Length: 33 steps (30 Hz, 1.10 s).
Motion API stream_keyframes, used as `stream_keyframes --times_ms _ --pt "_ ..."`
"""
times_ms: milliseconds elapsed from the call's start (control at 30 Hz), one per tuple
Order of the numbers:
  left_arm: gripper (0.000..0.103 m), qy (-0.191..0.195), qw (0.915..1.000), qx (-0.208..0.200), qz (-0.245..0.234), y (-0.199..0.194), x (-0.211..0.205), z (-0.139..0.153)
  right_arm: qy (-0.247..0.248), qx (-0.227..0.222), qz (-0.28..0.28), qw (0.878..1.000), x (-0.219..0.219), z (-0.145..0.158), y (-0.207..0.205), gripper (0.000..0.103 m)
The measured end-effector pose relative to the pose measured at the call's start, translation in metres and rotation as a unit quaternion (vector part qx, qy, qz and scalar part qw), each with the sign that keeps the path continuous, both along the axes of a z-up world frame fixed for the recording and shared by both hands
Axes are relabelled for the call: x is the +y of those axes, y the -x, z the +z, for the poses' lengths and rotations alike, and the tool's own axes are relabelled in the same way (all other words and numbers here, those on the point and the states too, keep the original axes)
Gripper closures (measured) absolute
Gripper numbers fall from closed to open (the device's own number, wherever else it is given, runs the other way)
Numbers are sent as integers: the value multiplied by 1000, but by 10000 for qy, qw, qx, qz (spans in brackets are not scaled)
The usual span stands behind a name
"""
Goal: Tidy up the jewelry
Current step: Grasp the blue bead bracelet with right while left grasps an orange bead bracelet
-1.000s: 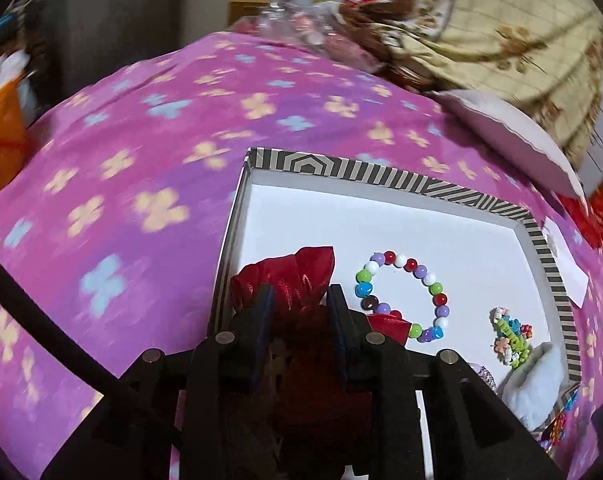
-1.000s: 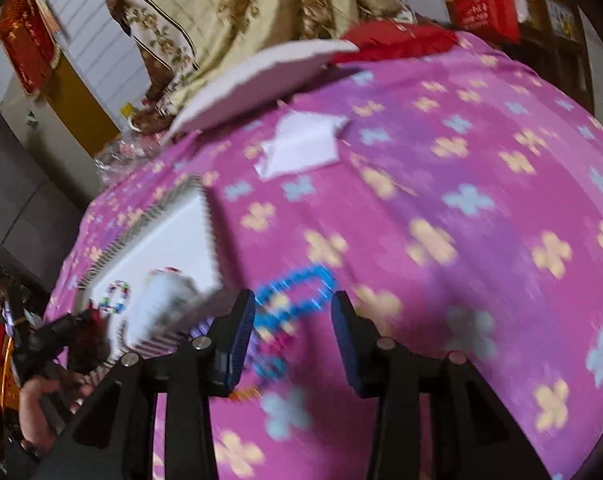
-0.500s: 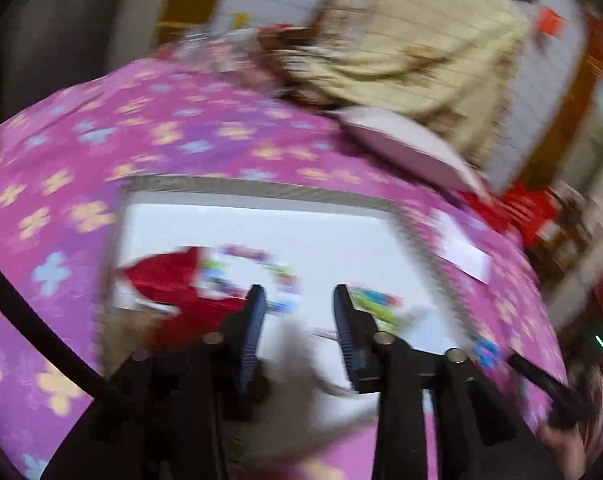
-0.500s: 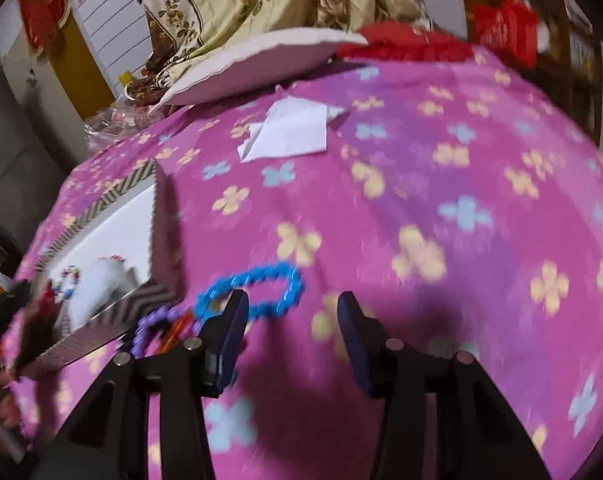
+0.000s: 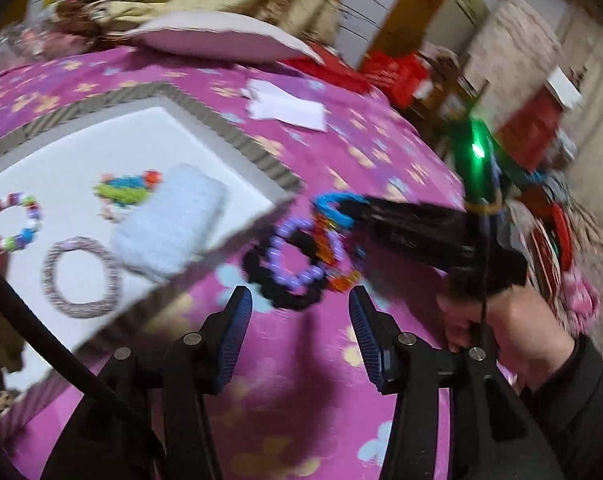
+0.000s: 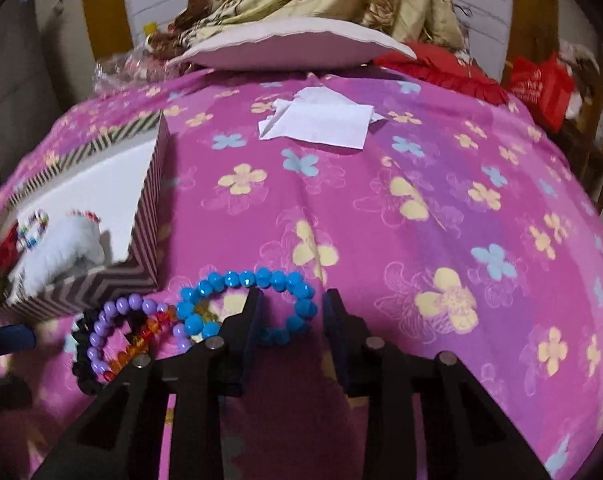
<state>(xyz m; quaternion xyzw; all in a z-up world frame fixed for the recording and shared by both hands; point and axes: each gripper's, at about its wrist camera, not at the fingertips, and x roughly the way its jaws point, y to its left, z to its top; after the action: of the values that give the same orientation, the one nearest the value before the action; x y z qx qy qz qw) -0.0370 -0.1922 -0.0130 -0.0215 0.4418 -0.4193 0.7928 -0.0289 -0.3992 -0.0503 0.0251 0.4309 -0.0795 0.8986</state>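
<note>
Left claw (image 5: 300,332) now off the box (image 5: 237,140), opening, empty; right claw (image 6: 289,312) closing astride one blue bracelet (image 6: 245,304), four bracelets outside.

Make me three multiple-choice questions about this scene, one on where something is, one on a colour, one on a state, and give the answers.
1. Where is the blue bracelet?
A on the cloth beside the box
B inside the box
C under the box

2. The cloth is mainly:
A green
B pink
C white

3. The box is:
A lidded
B upside down
C open on top

Answers:
1 A, its beads lie on the cloth just past the box's corner.
2 B, pink with a flower print.
3 C, its white inside shows.
</note>
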Motion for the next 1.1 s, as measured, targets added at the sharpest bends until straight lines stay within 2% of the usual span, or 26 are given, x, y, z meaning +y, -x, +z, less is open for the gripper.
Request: stream_keyframes --times_ms 33,67,167,267,367,433,533,600,667,733,900,1100 --pt "71 -18 9999 -14 -100 2 -5 -2 -14 29 -46 10000 -1 1 1 90" --pt "71 -10 9999 -22 -146 6 -5 -4 -61 32 -68 10000 -3 1 1 92" --pt "71 -23 9997 17 -228 8 -14 -7 -129 -81 -162 9998 -8 9 10 92" --pt "71 -48 9992 -98 -378 9 -27 -6 -237 -374 -329 9985 -15 26 23 92" --pt "71 6 9989 -131 -452 5 -41 -6 -549 -744 -531 9943 -24 44 39 92" --pt "71 -61 9992 -65 -380 -1 -51 -8 -606 -891 -617 9923 -26 51 47 92" --pt "71 -113 9997 -9 -205 -10 -60 -12 -669 -878 -638 9918 -29 50 49 92" --pt "76 -247 9995 114 -139 -17 -66 -20 -721 -810 -674 9918 -33 47 47 92" --pt "93 -369 9993 -2 -71 -17 -68 -21 -803 -789 -707 9911 -36 45 48 92" --pt "103 -524 9986 -63 -73 -15 -69 -22 -844 -806 -712 9906 -37 45 48 92" --pt "103 -474 9986 -175 -121 -3 -57 -15 -851 -918 -696 9897 -34 50 49 92" --pt "103 -144 9986 -298 -416 14 -33 18 -878 -1118 -740 9871 -32 58 53 92"
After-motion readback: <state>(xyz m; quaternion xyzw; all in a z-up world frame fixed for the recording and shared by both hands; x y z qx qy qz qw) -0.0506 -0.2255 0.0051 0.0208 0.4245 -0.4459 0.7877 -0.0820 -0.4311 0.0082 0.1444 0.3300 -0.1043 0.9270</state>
